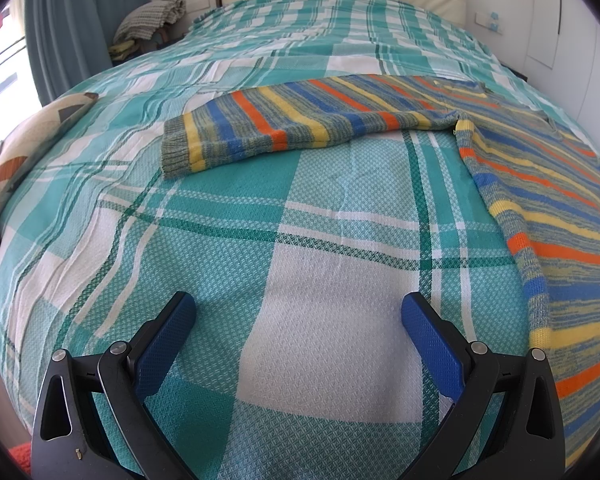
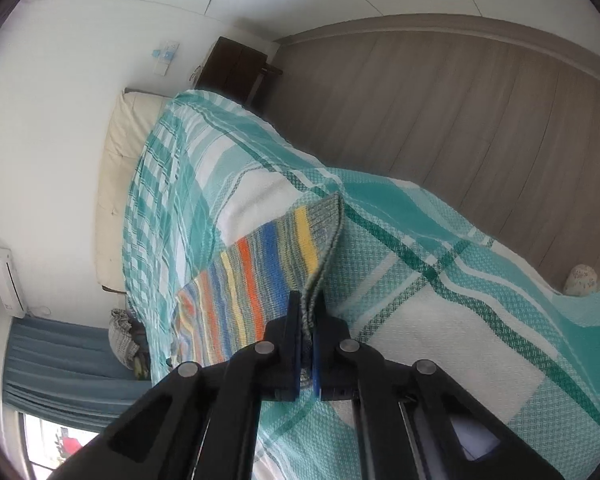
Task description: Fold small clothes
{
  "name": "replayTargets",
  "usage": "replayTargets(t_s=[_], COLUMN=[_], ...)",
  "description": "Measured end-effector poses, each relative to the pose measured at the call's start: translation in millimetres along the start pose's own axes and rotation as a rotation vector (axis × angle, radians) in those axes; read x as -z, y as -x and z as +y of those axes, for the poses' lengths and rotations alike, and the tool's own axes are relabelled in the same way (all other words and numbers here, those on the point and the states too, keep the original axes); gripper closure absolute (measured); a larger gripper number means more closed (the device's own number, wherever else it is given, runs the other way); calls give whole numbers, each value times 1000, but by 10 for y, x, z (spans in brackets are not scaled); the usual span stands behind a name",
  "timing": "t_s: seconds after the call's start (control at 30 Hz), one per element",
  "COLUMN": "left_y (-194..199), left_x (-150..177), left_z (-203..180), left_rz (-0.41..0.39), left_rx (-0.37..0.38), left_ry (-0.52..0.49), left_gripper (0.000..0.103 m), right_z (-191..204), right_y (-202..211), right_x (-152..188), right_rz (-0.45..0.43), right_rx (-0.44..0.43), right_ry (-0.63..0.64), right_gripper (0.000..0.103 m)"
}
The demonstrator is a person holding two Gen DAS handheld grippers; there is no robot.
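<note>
Spread over the teal plaid bedspread [image 1: 228, 216] lies the striped knit sweater [image 1: 540, 200]; its right sleeve cuff [image 2: 320, 248] is clenched in the right gripper [image 2: 307, 312]. The left sleeve [image 1: 260, 124] stretches crosswise, well ahead of the left gripper [image 1: 298, 320], whose jaws gape empty.

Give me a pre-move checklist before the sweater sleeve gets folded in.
1. Right tool shut on the sleeve cuff: ok, knit is pinched between its pads.
2. Left tool open and holding nothing: ok, only bedspread lies under it.
3. Other sleeve lying flat on the bed: ok.
4. Sweater body spread flat: cannot tell, it runs off the picture's edge.
5. Both cuff layers caught in the grip: cannot tell.
</note>
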State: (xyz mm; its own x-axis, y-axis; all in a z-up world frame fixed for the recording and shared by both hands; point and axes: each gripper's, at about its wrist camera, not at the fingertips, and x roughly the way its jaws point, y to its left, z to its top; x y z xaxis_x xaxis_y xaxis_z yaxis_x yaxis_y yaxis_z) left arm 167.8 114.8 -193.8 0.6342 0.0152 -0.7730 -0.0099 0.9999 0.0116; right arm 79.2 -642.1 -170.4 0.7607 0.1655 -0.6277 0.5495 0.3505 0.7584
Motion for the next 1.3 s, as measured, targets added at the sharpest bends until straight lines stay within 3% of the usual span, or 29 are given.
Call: replayTargets(t_s=[0.07, 0.17, 0.33, 0.37, 0.43, 0.47, 0.5, 0.6, 0.73, 0.8, 0.83, 0.87, 0.9, 1.0, 1.07, 1.17, 1.2, 1.23, 1.3], left_y=[1, -6, -11, -12, -11, -19, -25, -28, -41, -44, -50, -41, -48, -59, -63, -56, -56, -69, -48], left_x=[5, -9, -30, -34, -24, -30, -39, -39, -43, -43, -51, -29, -37, -40, -42, -39, -39, -54, -32], left_z=[-11, 12, 39, 45, 23, 36, 45, 44, 48, 51, 67, 40, 55, 50, 55, 48, 48, 74, 42], left_rz=[1, 1, 2, 1, -2, -3, -3, -3, -4, -6, -7, -9, -11, -13, -13, -14, -13, -14, -16], left_rx=[-1, -5, 1, 2, 1, 2, 3, 1, -2, -2, -2, -2, -3, -5, -9, -9, -8, -8, -7], left_ry=[-1, -4, -1, -1, -2, -3, -3, -4, -6, -6, -6, -7, -7, -9, -10, -9, -9, -9, -9], left_gripper=[1, 1, 1, 1, 1, 1, 1, 1, 1, 1, 1, 1, 1, 1, 1, 1, 1, 1, 1], right_z=[414, 1249, 2604, 2797, 3064, 3145, 3195, 3111, 2702, 2392, 2206, 2000, 1793, 1564, 1617, 1750, 1754, 1735, 1567], right_y=[124, 148, -282, -423, -715, -847, -947, -1067, -1276, -1464, -1571, -1664, -1692, -1487, -1297, -1124, -1128, -1152, -1308], right_x=[43, 210, 948, 1114, 1462, 1580, 1652, 1679, 1565, 1549, 1543, 1526, 1504, 1377, 1356, 1395, 1415, 1445, 1517], right_rz=[-43, -21, 154, 192, 281, 322, 340, 358, 423, 451, 453, 446, 439, 378, 346, 369, 386, 402, 431], right_rx=[-10, -124, -318, -342, -380, -377, -372, -362, -242, -103, 21, 154, 198, 95, 50, -56, -70, -55, 92], right_ry=[139, 325, 572, 606, 672, 688, 688, 664, 569, 532, 531, 524, 492, 420, 457, 521, 530, 538, 548], right_gripper=[99, 99, 99, 95, 67, 26, 19, 19, 19, 20, 20, 31, 53, 57, 57, 57, 52, 49, 46])
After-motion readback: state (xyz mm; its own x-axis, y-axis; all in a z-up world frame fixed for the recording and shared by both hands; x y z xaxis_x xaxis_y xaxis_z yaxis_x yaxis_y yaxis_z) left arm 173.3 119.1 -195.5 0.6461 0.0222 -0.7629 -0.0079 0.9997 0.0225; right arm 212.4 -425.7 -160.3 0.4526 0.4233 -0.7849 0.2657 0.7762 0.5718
